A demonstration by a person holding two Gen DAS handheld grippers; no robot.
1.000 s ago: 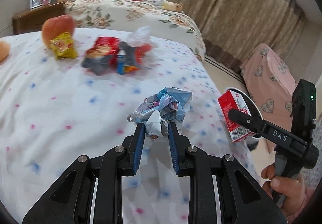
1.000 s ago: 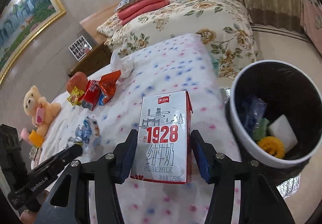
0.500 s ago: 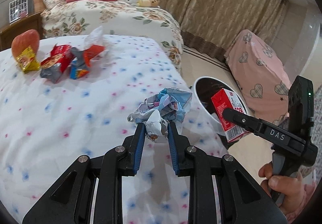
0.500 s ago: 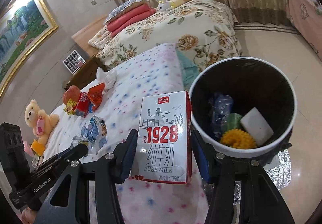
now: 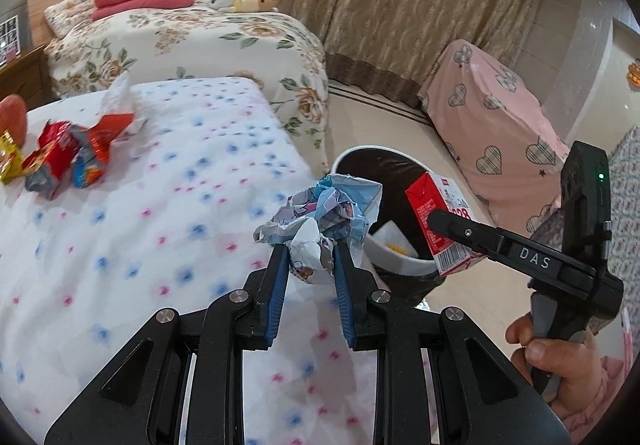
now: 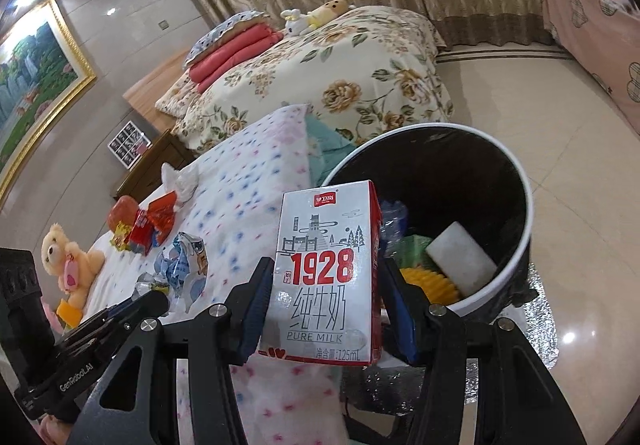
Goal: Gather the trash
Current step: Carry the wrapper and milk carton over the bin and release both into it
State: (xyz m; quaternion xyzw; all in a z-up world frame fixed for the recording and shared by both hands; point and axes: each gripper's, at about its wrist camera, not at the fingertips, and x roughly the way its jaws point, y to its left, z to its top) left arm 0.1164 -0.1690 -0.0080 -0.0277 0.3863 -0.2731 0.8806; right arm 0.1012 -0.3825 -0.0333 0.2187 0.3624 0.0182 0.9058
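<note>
My left gripper [image 5: 309,253] is shut on a crumpled blue and white wrapper [image 5: 320,217], held above the edge of the dotted bed [image 5: 120,237], near the bin. The wrapper also shows in the right wrist view [image 6: 182,265]. My right gripper [image 6: 326,269] is shut on a red and white "1928" milk carton [image 6: 326,281], held just left of the bin; the carton shows in the left wrist view [image 5: 438,225]. The black bin with a white rim [image 6: 524,185] stands on the floor beside the bed and holds a white block, a yellow item and plastic.
Red and yellow snack wrappers [image 5: 68,157] and a white tissue [image 5: 120,93] lie far on the dotted bed. A teddy bear [image 6: 68,265] sits at its far end. A floral bed [image 5: 200,41] stands behind, a pink covered piece of furniture [image 5: 492,125] to the right.
Both grippers have moved right, toward the bin, each keeping its load. The bin now fills more of both views and the wrappers on the bed have dropped back to the left.
</note>
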